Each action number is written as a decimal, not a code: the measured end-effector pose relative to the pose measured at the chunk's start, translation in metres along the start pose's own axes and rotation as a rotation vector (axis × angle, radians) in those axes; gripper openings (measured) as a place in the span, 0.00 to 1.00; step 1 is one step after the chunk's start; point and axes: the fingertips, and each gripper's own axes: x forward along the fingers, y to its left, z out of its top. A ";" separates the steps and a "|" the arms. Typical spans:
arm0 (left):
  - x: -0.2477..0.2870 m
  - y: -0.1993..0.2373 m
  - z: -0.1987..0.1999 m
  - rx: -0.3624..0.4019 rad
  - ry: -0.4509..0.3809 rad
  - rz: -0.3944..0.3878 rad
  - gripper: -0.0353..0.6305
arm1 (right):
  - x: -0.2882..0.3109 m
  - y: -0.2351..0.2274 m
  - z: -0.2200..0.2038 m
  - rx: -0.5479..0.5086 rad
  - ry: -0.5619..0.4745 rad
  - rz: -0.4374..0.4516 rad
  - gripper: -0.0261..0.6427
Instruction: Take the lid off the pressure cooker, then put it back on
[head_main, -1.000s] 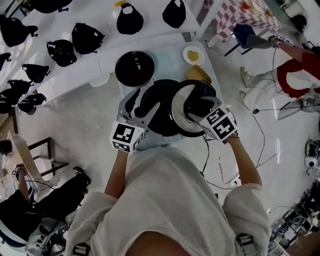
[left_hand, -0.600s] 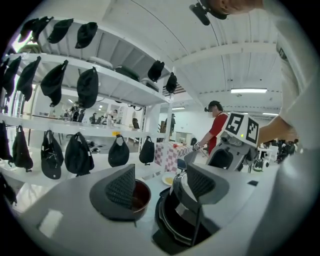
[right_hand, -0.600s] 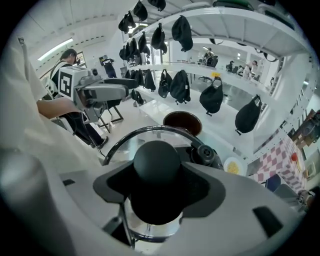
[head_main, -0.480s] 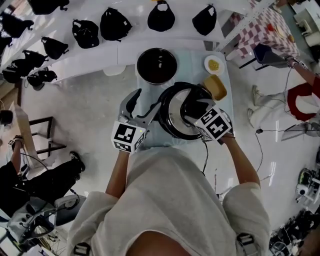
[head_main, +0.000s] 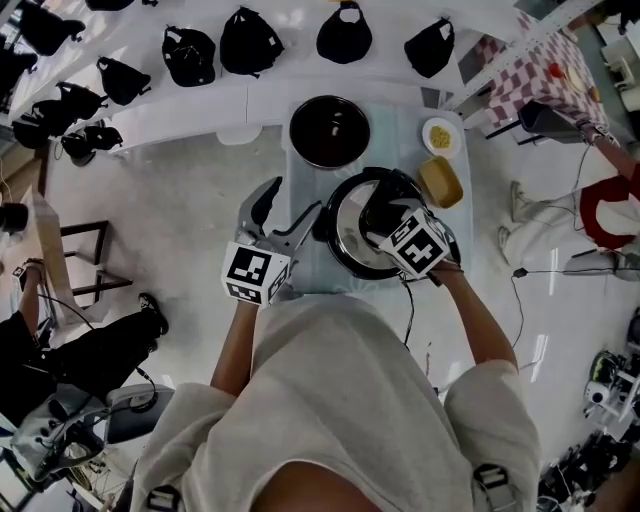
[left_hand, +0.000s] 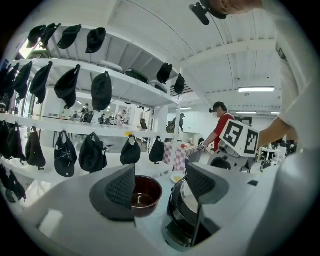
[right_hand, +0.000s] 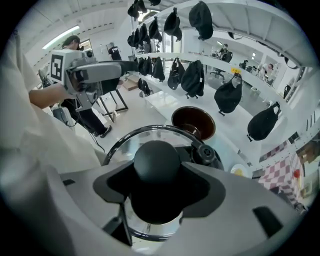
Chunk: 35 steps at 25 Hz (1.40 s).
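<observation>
The black pressure cooker (head_main: 330, 222) stands on a small light-blue table (head_main: 310, 268). Its glass lid (head_main: 350, 238), with a metal rim, is tilted over the pot. My right gripper (head_main: 385, 216) is shut on the lid's black knob (right_hand: 156, 161), one jaw on each side. The lid's glass (right_hand: 122, 145) spreads out below the knob. My left gripper (head_main: 295, 198) stands open just left of the cooker and touches nothing. In the left gripper view the cooker (left_hand: 180, 220) sits by the right jaw, with the lid tilted on top.
A dark bowl (head_main: 329, 131) stands behind the cooker. To its right are a small plate of yellow food (head_main: 441, 134) and a tan block (head_main: 441, 181). Black caps hang along white shelves (head_main: 200, 100) at the back. People are at the far right and lower left.
The right gripper has brought the tilted lid from the cooker's right side to more squarely over the pot. The left gripper has stayed open beside it.
</observation>
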 end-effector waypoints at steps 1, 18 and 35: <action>0.001 0.000 0.000 0.000 -0.001 -0.002 0.52 | 0.003 0.000 -0.001 0.001 0.009 -0.001 0.45; 0.019 -0.006 0.001 0.004 0.006 -0.043 0.52 | 0.021 0.002 -0.010 -0.054 0.070 0.079 0.45; 0.021 -0.010 0.004 0.011 0.006 -0.043 0.52 | 0.022 0.015 -0.015 -0.474 0.158 0.208 0.45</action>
